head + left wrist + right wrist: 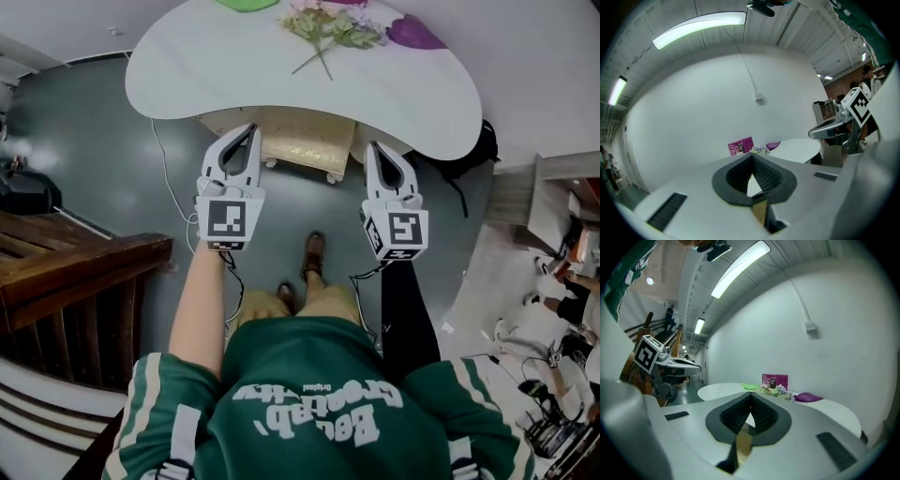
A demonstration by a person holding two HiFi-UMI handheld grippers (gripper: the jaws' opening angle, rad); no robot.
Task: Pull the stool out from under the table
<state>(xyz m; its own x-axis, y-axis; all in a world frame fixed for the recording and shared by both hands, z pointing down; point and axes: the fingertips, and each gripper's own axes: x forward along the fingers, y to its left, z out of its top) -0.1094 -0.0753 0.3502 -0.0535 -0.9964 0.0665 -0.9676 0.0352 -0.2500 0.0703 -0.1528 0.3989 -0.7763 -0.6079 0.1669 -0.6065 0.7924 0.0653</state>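
The gold square stool with white legs (pixel 305 141) is tucked under the near edge of the big white curved table (pixel 216 80). Only its front part sticks out from under the table top.

The person holds both grippers out over the grey floor (pixel 84 141), pointing at the table. In the head view the stool sits between the two tips. The tip of the left gripper (pixel 250 129) is right at the stool's left corner. The tip of the right gripper (pixel 372 148) is just beside the stool's right side. The stool is lower down than the grippers, and I cannot tell if either tip touches it.

The left gripper (pixel 751 159) has its two jaws pressed together, with nothing held between them. The right gripper (pixel 751 398) is the same: jaws together and empty. In both gripper views a bit of gold shows low down through the thin gap behind the tips, and the table top lies ahead.

On the table there is a bunch of pale flowers (pixel 328 26), with a flat purple thing (pixel 414 35) next to it. A pink book (pixel 775 380) stands at the back by the white wall. The person's brown shoes (pixel 314 253) are on the floor, a little way back from the stool.
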